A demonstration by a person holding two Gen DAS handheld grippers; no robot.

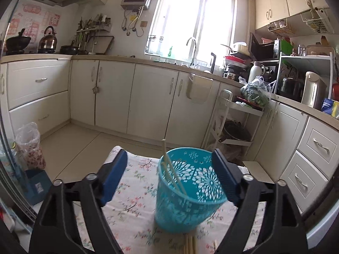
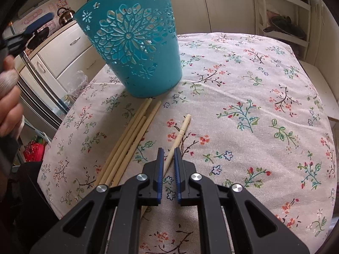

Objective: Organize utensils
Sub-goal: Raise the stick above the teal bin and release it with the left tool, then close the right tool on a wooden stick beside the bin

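A teal perforated cup (image 1: 186, 188) stands tilted on the floral tablecloth (image 2: 243, 105), with two chopsticks (image 1: 172, 169) inside it. My left gripper (image 1: 170, 180) is wide open around the cup; its right pad touches the rim. The cup also shows in the right wrist view (image 2: 135, 42). Several loose chopsticks (image 2: 127, 141) lie on the cloth before it. My right gripper (image 2: 168, 160) is nearly closed around a single chopstick (image 2: 179, 135) lying between its pads; whether it grips it is unclear.
Kitchen cabinets (image 1: 114, 93) and a sink counter (image 1: 190, 65) stand behind the table. A white cart (image 1: 233, 122) stands at the right, a plastic bag (image 1: 29, 146) on the floor at the left. A hand (image 2: 8, 101) shows at the left edge.
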